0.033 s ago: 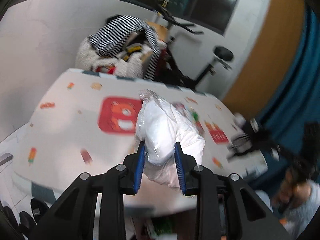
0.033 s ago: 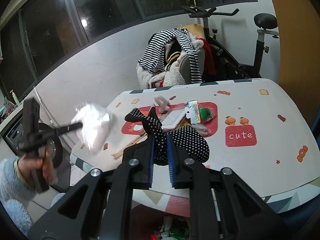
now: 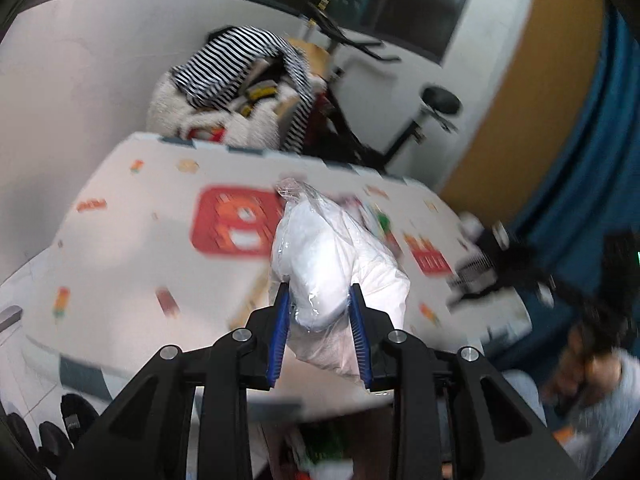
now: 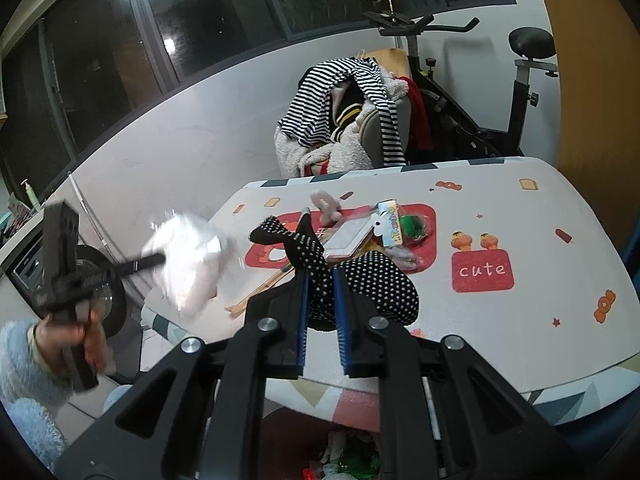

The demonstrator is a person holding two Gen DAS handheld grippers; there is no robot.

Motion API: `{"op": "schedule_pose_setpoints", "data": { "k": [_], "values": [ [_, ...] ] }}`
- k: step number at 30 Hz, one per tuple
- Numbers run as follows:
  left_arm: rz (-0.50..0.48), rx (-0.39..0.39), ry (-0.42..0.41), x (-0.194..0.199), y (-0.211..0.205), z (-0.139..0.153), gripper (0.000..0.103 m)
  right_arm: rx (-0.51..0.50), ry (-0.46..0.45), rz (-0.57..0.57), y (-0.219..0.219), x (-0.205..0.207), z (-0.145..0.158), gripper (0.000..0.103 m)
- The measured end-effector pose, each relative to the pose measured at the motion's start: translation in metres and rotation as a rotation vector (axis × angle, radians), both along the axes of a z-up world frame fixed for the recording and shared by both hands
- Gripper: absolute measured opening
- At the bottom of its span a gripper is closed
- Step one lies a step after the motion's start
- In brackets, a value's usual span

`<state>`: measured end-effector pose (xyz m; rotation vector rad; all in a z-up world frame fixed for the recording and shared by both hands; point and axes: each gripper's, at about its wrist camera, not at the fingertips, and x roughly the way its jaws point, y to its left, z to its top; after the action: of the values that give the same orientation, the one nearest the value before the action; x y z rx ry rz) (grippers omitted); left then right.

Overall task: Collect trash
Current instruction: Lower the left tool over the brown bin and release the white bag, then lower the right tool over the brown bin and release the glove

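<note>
in the right wrist view, at nine o'clock, a hand (image 4: 68,340) in a fuzzy pale blue sleeve (image 4: 24,364) holds the left gripper (image 3: 320,300), which is clamped on a white plastic bag (image 3: 332,260) stuffed with something white. the bag hangs in the air off the table's left edge, clear of the top, over open floor between the table (image 4: 520,320) and the white wall. it is blurred in that view.

toward the centre, at six o'clock, the right gripper (image 4: 322,280) is clenched on a black cloth with white dots (image 4: 376,284); the cloth drapes on the near half of the table and one end rises toward eleven o'clock. just behind it, around twelve o'clock, lies a small heap: a flat pink-edged card (image 4: 348,240), a pair of wooden chopsticks (image 4: 260,292) reaching to the left edge, a green wrapper (image 4: 414,226) and a pale crumpled scrap (image 4: 326,202).

from two to four o'clock the tabletop is bare but for its printed pictures, with the rounded right edge free. beyond the far edge stand a chair piled with striped clothes (image 4: 340,108) and an exercise bike (image 4: 500,92).

under the near edge, at six o'clock, some coloured litter (image 4: 352,456) shows below the table.
</note>
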<state>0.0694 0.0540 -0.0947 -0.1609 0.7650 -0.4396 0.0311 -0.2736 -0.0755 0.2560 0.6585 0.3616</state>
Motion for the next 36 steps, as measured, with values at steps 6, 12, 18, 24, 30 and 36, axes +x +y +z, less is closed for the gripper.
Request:
{"op": "schedule_pose_setpoints", "data": {
  "k": [6, 12, 18, 24, 30, 36],
  "values": [
    [-0.126, 0.058, 0.089, -0.054, -0.022, -0.036, 0.029, -0.007, 0.016, 0.0, 0.0, -0.017, -0.004, 0.016],
    [-0.16, 0.107, 0.18, -0.081, -0.036, -0.075, 0.03, 0.007, 0.042, -0.011, -0.004, -0.026, -0.01, 0.016],
    [-0.148, 0.126, 0.248, -0.083, -0.04, -0.098, 0.031, 0.007, 0.063, -0.004, -0.001, -0.029, -0.016, 0.016],
    [-0.17, 0.143, 0.24, -0.085, -0.053, -0.102, 0.039, 0.014, 0.076, 0.006, 0.005, -0.032, -0.02, 0.016],
    [-0.112, 0.131, 0.176, -0.086, -0.046, -0.085, 0.064, 0.015, 0.115, 0.025, 0.014, -0.034, -0.029, 0.016],
    [0.084, 0.076, 0.119, -0.08, -0.018, -0.06, 0.088, 0.013, 0.19, 0.066, 0.029, -0.039, -0.046, 0.016]
  ]
}}
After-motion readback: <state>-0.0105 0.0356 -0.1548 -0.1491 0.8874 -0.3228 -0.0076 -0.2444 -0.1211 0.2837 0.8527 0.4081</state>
